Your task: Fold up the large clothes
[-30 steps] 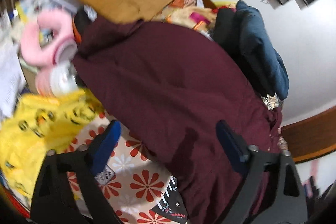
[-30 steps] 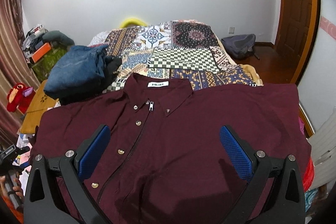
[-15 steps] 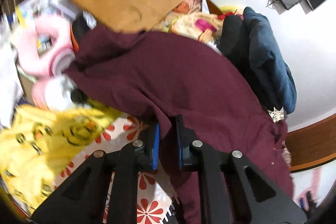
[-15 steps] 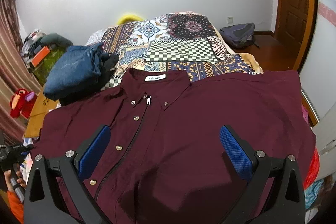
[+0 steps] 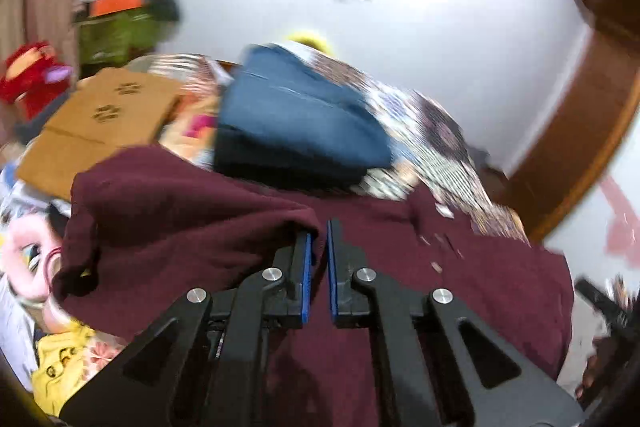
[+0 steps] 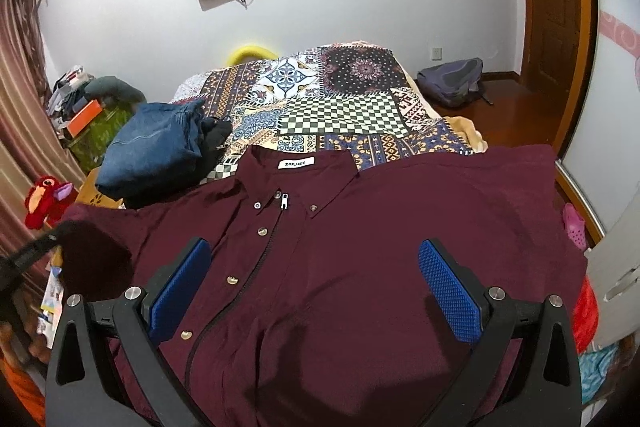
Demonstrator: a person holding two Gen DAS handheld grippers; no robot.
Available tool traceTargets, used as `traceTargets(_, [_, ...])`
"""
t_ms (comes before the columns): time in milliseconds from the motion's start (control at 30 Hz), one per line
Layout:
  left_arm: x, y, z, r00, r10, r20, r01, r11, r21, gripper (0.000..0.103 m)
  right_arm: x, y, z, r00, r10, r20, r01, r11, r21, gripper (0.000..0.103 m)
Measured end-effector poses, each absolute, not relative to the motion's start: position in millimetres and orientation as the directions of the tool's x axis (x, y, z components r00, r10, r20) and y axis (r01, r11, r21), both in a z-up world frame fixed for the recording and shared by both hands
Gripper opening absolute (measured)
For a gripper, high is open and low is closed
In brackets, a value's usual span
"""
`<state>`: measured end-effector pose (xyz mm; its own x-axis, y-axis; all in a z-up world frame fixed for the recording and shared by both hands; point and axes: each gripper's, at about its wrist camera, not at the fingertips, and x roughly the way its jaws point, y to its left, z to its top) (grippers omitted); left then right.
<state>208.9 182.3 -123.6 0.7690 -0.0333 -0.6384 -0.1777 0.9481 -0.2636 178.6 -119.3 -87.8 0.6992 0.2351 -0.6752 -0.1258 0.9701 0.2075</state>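
A large maroon button-up shirt (image 6: 360, 247) lies front up on the bed, collar toward the far wall. My left gripper (image 5: 318, 239) is shut on the shirt's left sleeve (image 5: 180, 203) and holds the cloth lifted and bunched over the shirt body. In the right wrist view the lifted sleeve (image 6: 94, 259) shows at the left, with the left gripper dark behind it. My right gripper (image 6: 316, 283) is open and empty, hovering over the lower front of the shirt.
Folded blue jeans (image 6: 156, 143) lie on the patchwork bedspread (image 6: 340, 99) beyond the shirt's left shoulder. A cardboard box (image 5: 108, 119), a red plush toy (image 6: 44, 201) and clutter stand left of the bed. A backpack (image 6: 452, 79) and a wooden door (image 6: 556, 7) are at the right.
My left gripper closed on the sleeve edge, then lifted it and swung it inward over the shirt. My right gripper stayed open over the shirt, drifting slightly.
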Motion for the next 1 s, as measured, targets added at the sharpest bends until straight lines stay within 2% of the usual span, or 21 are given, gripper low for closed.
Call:
traceTargets(100, [224.6,145.3,-139.2,0.728,-0.061,-0.683,-0.105,0.974,-0.199,0.006,176.8,-121.8,-86.4,0.705,0.242,-0.667,-0.127,0.968,0.217,0.103])
traceTargets(267, [237.8,125.1,-175.6,0.617,-0.114,-0.779,-0.084,0.974,-0.210,0.008,173.5,-124.5,-86.2,0.715,0.224,-0.662,-0.118,0.972,0.201,0.103])
traceTargets(367, [226.3,130.2,-183.2,0.587,-0.146,-0.797,-0.086,0.967,-0.241,0.023,175.8,-124.8,-88.5,0.712,0.221,-0.666,-0.113,0.973,0.203,0.103])
traceTargets(433, [211.8,137.6,-174.7,0.611,-0.131,-0.781,-0.103,0.964,-0.243,0.045,177.0,-123.3,-89.2,0.709,0.229,-0.667,-0.113,0.971,0.212,0.103])
traceTargets(500, [194.2,150.4,-161.6,0.652,-0.101,-0.752,-0.137,0.959,-0.248,0.060,173.9,-121.3,-88.8,0.708,0.236,-0.666,-0.118,0.969,0.217,0.103])
traceTargets(633, [172.6,195.7,-135.8,0.723,0.002,-0.691,-0.254,0.931,-0.263,0.072,172.4,-111.2,-87.3,0.707,0.244,-0.664,-0.145,0.969,0.201,0.103])
traceTargets(767, [170.1,251.5,-137.0,0.699,0.146,-0.700,-0.421,0.876,-0.238,0.075,170.2,-105.8,-87.0,0.708,0.244,-0.663,-0.166,0.970,0.180,0.103])
traceTargets(900, [171.5,298.0,-163.5,0.628,0.208,-0.750,-0.540,0.810,-0.228,0.075,169.8,-103.1,-88.2,0.708,0.235,-0.666,-0.171,0.972,0.161,0.103])
traceTargets(1000, [177.0,320.6,-200.0,0.560,0.198,-0.804,-0.598,0.768,-0.228,0.073,169.5,-104.1,-88.4,0.710,0.229,-0.666,-0.166,0.973,0.157,0.103])
